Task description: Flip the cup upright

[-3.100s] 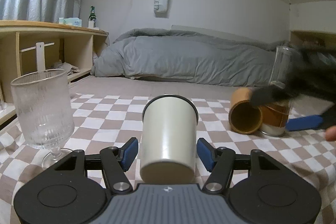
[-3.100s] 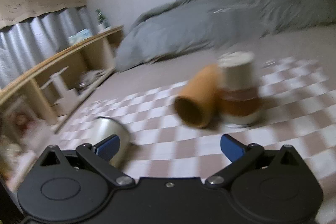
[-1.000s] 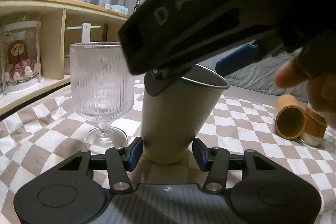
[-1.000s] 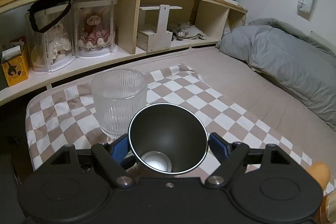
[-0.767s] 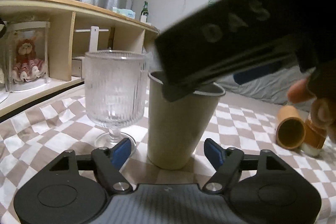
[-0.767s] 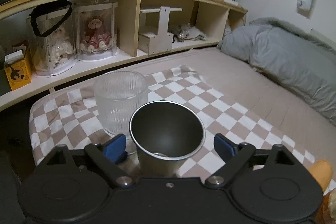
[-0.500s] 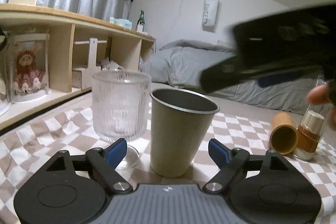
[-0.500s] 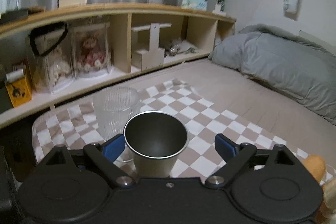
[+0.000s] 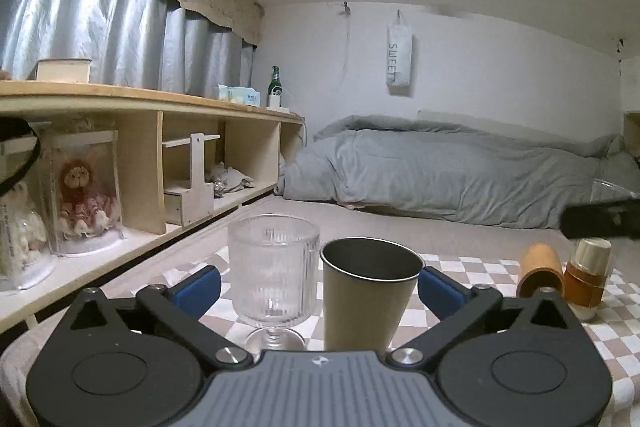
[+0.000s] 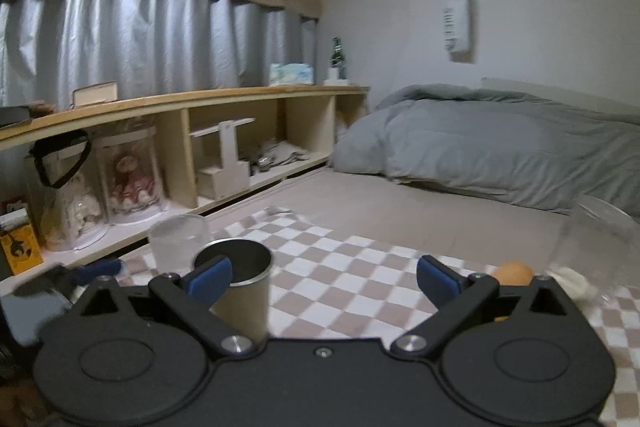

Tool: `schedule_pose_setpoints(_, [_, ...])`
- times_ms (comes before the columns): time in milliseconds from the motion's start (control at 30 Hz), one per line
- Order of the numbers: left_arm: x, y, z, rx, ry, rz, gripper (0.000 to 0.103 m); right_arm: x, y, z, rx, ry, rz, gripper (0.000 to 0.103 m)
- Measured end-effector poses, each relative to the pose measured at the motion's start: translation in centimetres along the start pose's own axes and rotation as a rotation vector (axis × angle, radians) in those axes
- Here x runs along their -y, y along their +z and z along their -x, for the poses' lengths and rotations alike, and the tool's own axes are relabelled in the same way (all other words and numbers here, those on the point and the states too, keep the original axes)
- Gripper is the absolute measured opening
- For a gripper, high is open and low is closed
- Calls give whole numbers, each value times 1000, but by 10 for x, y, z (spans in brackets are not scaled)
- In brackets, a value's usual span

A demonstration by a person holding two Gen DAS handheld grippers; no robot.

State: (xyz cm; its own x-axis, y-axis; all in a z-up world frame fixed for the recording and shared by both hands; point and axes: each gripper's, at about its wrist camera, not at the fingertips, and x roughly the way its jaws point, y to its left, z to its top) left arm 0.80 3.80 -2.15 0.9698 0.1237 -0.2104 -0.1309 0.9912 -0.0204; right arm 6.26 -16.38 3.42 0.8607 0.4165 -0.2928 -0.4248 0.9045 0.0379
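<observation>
The beige metal cup stands upright, mouth up, on the checkered cloth. It sits between the wide-open blue fingers of my left gripper, touching neither. In the right wrist view the cup stands at the lower left, behind the left finger of my right gripper, which is open and empty and held off to the cup's right.
A ribbed stemmed glass stands just left of the cup. An orange cup lies on its side beside a small amber bottle at the right. Wooden shelves run along the left; a grey duvet lies behind.
Both grippers have let go of the cup, opened wide and pulled back. The right gripper has moved away to the right. The cup stays upright on the cloth.
</observation>
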Motion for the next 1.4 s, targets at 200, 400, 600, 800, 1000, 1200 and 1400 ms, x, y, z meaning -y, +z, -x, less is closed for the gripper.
schedule_pose_setpoints(200, [4, -9, 11, -44, 3, -50, 103, 13, -24, 21, 22, -32, -8, 103])
schedule_pose_setpoints(400, [8, -15, 35, -26, 12, -79, 103, 26, -49, 41, 57, -43, -29, 103])
schedule_pose_setpoints(600, [15, -18, 53, 1, 11, -83, 103, 34, -65, 49, 68, -69, -25, 103])
schedule_pose_setpoints(800, [18, -22, 61, 9, 19, -88, 103, 41, -76, 48, 45, -89, -30, 103])
schedule_pose_setpoints(1000, [16, -25, 66, 0, 28, -90, 103, 42, -77, 53, 58, -100, -23, 103])
schedule_pose_setpoints(1200, [17, -25, 69, 2, 44, -96, 103, 43, -80, 56, 66, -102, -11, 103])
schedule_pose_setpoints(1400, [16, -26, 72, 10, 45, -99, 103, 40, -80, 56, 61, -103, 1, 103])
